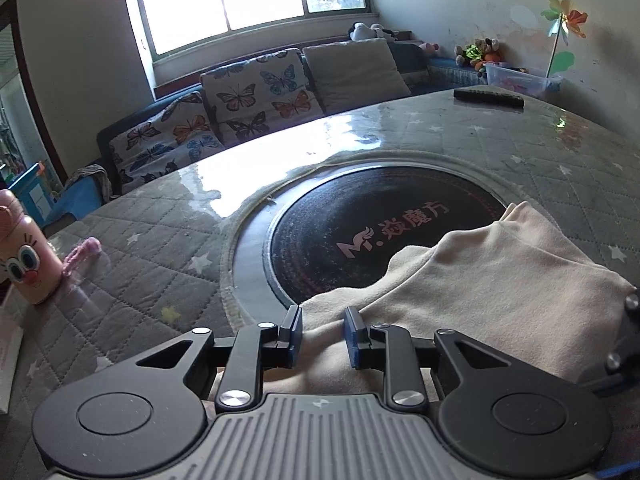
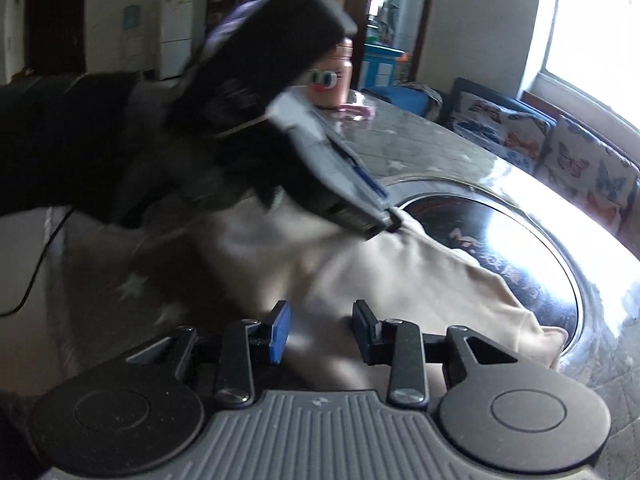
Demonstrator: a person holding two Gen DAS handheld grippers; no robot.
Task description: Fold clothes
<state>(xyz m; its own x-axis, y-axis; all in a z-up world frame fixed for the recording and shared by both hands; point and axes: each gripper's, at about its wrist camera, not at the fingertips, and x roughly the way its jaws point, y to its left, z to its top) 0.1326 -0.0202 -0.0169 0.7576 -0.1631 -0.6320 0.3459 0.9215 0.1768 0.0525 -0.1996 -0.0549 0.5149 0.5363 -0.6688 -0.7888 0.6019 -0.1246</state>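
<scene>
Looking along the left wrist view first. Left gripper (image 1: 323, 338) points down at the table (image 1: 160, 280), its fingers set a little apart with a bunch of the cream garment (image 1: 500, 280) filling the gap from pad to pad. I read that as clamped on a thick fold, not standing free.

- From this claw the garment runs away to the upper right, its long axis slanting across the picture.
- Its far end lies over the near rim of the black round disc (image 1: 360, 216) let into the table top.
- Nothing of the garment lies left of the claw, so all the loose cloth is on the right-hand side.

Right wrist view, blurred in places.

- Right gripper (image 2: 320, 334) has its jaws apart. Cloth shows in the gap and beneath it, but I see neither pad pressing on it, so I take this claw as holding nothing.
- The left gripper comes in from the upper left, and its tip meets the garment at a raised ridge. The cloth tents up to that tip, which fits a firm pinch.
- The garment lies straight ahead of the right claw and spreads to the right, ending in a loose corner at the disc's rim.

Judgement: the right claw is the nearer one to the free end and sits over the near edge. The coming move turns on taking that edge, which lies right of the held ridge, and carrying it across the long axis.
</scene>
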